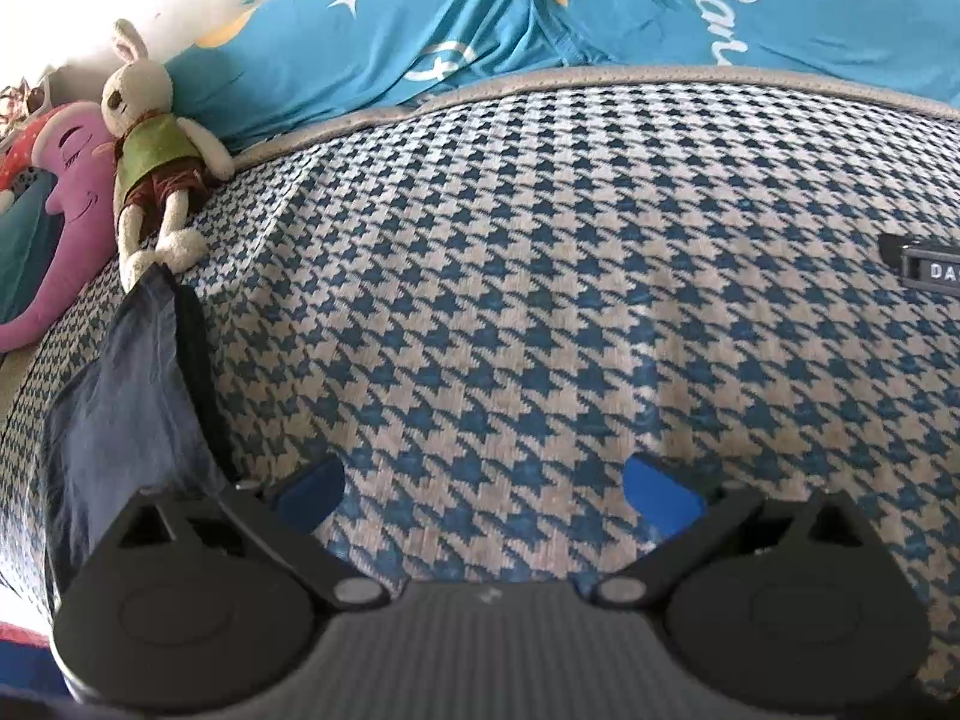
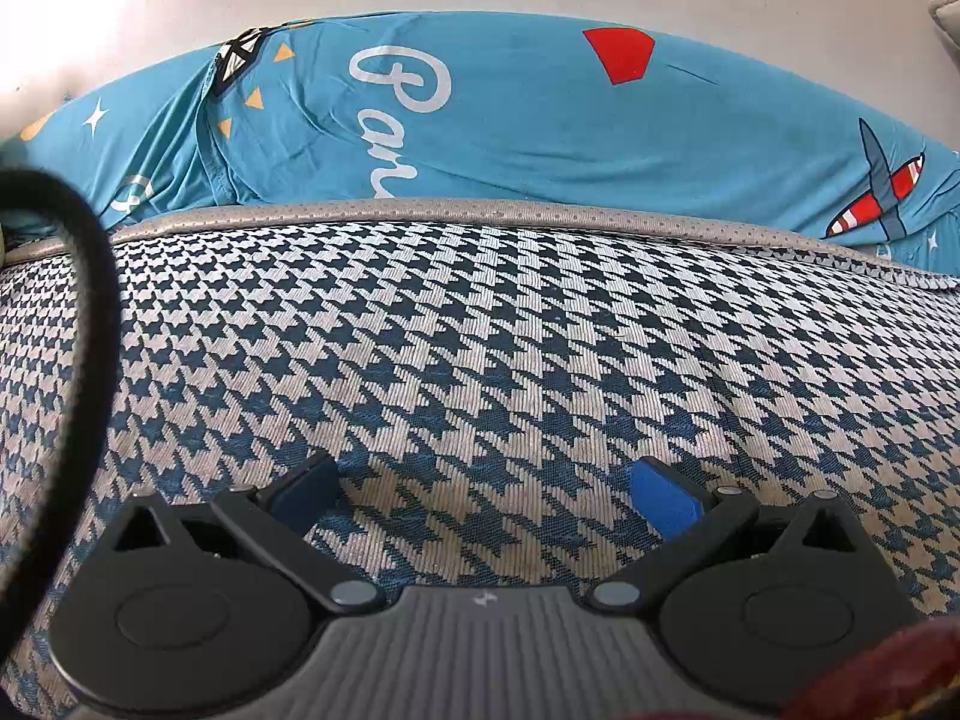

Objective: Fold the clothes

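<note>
Crumpled dark navy-blue thin-fabric garment (image 1: 129, 396) at the left edge of the blue-and-white houndstooth woven mattress cover (image 1: 540, 300), lying in soft vertical creases, unfolded, one corner touching the foot of the cream plush rabbit in a green vest (image 1: 157, 144). Just left of the left gripper (image 1: 486, 486), apart from its blue pads (image 1: 663, 495). Jaws of the left gripper spread wide, nothing between them but houndstooth cloth. Right gripper (image 2: 486, 495) likewise spread wide and empty over the same cover. Garment not visible in the right wrist view. Beyond the grey piped edge (image 2: 480, 213), turquoise printed bedding (image 2: 540, 132). Black cable (image 2: 90, 312) curving at left.
</note>
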{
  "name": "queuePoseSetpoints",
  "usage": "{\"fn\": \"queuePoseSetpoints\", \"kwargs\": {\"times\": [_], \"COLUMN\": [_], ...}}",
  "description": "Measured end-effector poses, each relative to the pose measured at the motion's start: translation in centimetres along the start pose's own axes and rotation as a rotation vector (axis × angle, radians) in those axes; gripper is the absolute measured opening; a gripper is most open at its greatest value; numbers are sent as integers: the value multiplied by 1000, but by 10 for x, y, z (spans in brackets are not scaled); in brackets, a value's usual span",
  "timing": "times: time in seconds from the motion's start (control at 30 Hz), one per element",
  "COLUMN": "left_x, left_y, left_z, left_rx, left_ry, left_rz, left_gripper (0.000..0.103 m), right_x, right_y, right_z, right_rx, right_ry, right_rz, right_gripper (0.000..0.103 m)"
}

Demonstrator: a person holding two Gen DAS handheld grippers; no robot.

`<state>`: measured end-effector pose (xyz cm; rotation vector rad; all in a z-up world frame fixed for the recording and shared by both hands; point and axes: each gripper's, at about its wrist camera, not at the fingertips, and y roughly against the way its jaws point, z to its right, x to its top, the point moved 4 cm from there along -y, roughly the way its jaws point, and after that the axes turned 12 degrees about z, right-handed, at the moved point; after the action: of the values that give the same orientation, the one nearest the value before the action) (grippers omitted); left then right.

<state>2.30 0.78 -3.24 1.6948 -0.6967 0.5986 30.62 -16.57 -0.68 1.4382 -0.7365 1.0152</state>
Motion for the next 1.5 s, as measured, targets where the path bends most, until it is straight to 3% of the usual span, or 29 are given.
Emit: {"fn": "queuePoseSetpoints", "kwargs": {"times": [0.2, 1.1, 1.37, 1.5], "left_x": [7, 7, 26, 37], "left_y": [-14, 22, -12, -49], "left_z": [5, 0, -36, -53], "left_rx": [-25, -155, -200, -210], "left_ry": [-2, -6, -14, 7], "left_rz": [-1, -20, 0, 4], "left_gripper": [103, 103, 103, 103], "right_x": [0, 0, 0, 0], "right_y": [0, 1, 1, 1], "right_z": [0, 0, 0, 0], "right_rx": [0, 0, 0, 0], "right_ry": [0, 0, 0, 0], "right_rz": [0, 0, 0, 0], "right_gripper": [103, 103, 103, 103]}}
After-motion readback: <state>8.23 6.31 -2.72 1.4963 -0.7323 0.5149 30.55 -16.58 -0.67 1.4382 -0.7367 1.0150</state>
